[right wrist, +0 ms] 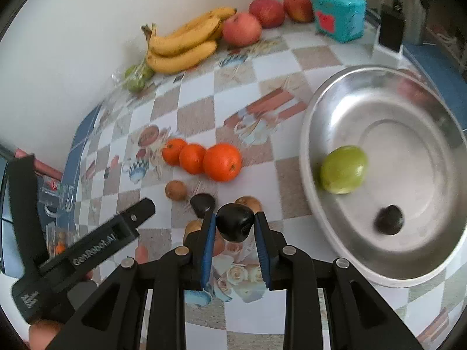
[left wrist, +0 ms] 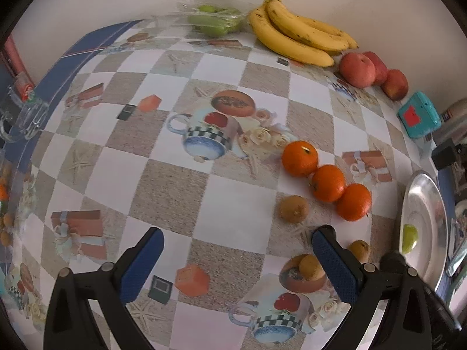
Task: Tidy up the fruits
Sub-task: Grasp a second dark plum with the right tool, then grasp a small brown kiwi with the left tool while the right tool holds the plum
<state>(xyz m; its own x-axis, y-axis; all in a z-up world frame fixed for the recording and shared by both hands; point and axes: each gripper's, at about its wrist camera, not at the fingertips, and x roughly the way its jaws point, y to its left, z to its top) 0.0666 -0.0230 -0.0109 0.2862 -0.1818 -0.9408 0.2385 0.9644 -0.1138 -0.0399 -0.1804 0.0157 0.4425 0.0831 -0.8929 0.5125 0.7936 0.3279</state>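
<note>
Beside metal bowl (right wrist: 321, 110) | right gripper (right wrist: 235, 224) jaws pinching dark fruit (right wrist: 235, 221) | left gripper (left wrist: 236, 250) jaws spread, empty

Hidden and blurred fruit on the table

A kiwi (right wrist: 193, 227) sits half hidden behind the right gripper's (right wrist: 235, 222) finger; the dark fruit (right wrist: 389, 219) in the steel bowl (right wrist: 318, 110) is blurred.

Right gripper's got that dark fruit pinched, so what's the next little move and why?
Probably carry it right, over the steel bowl, then release. The right gripper is shut on the dark fruit, and a similar dark one already lies in the bowl beside a green fruit.
</note>
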